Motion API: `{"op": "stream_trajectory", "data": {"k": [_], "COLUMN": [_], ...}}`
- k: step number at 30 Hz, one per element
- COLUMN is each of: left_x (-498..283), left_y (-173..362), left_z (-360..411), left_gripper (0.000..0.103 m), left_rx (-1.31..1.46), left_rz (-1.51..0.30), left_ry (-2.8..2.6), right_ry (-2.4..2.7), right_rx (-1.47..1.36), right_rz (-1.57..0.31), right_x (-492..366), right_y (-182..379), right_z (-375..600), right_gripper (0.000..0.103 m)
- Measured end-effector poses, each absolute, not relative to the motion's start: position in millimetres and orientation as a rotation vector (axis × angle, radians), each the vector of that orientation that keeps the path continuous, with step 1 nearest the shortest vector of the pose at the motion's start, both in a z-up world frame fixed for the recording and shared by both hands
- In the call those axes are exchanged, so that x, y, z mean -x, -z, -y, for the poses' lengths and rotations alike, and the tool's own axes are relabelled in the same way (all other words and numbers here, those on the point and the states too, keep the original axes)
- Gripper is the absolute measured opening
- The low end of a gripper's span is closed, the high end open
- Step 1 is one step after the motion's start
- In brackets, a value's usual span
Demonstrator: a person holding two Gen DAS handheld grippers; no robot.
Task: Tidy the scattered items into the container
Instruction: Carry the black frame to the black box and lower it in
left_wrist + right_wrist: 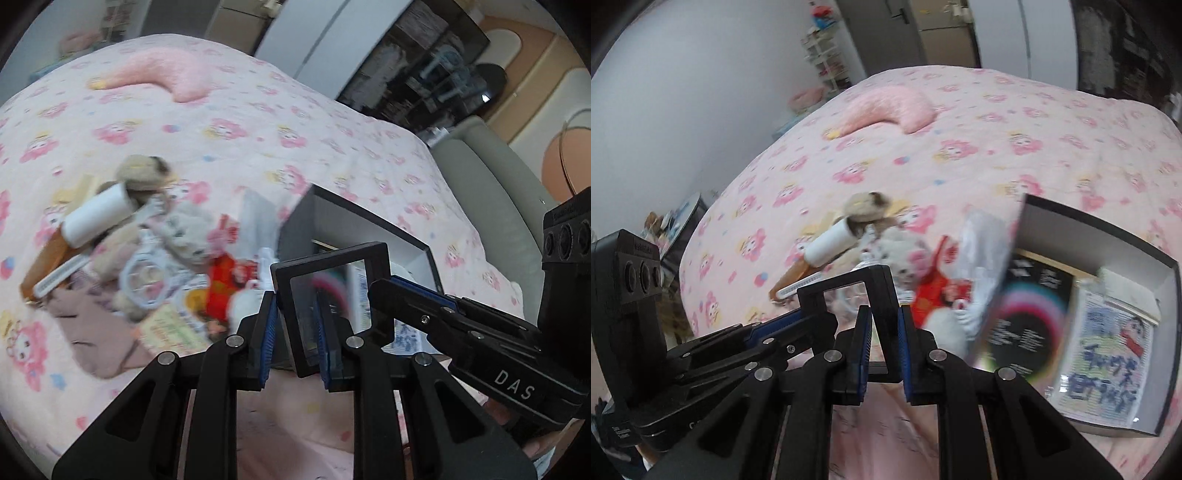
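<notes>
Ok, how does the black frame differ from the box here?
The black frame is in the air, clamped by the left gripper and right gripper; the box rests on the bed. The frame is thin with a see-through middle; the box is deep, white inside, with printed items in it. Both are rectangular with black edges.

I see a flat square case [330, 295] with a black frame and clear window, off the bed, tilted up on edge, gripped at two sides. Open dark-walled box [1108, 236] sits on the pink bedspread, white inside, already holding a black card with a rainbow ring [1030, 325] and a cartoon-print booklet [1108, 354]. Left of the box a loose pile: white lint roller [98, 218], beige plush toys [142, 173], a red figure [225, 284], a white plastic ring toy [144, 277].
</notes>
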State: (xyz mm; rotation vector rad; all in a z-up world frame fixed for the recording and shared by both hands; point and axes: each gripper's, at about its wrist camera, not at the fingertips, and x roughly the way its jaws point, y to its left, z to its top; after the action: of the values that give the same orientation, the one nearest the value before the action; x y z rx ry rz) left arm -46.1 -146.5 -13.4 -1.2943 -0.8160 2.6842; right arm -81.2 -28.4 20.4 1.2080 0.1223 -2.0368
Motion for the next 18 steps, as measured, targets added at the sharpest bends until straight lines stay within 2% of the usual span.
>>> {"op": "stream_trajectory", "data": {"k": [5, 9, 13, 18], "left_x": [107.5, 140.3, 153.1, 151.2], "left_y": [29.8, 62.0, 90.8, 92.9], "left_z": [54.5, 5.5, -9.4, -4.3], "left_gripper": [0.019, 0.019, 0.019, 0.019], "left_rx": [1.359, 1.475, 1.585, 1.634], "left_rz": [0.670, 0.582, 0.594, 0.545], "left_ry": [-2.530, -2.463, -2.412, -2.448], "right_ry": [2.176, 2.222, 2.198, 2.113], "right_rx": [-1.244, -1.331, -1.422, -1.519], "right_rz": [-0.056, -0.051, 0.014, 0.098], "right_x": [119.9, 146.6, 165.9, 176.7], "right_y": [-16.7, 15.3, 51.8, 84.8], "right_z": [-71.1, -119.5, -142.6, -147.4], "right_gripper": [0.012, 0.012, 0.013, 0.012]}}
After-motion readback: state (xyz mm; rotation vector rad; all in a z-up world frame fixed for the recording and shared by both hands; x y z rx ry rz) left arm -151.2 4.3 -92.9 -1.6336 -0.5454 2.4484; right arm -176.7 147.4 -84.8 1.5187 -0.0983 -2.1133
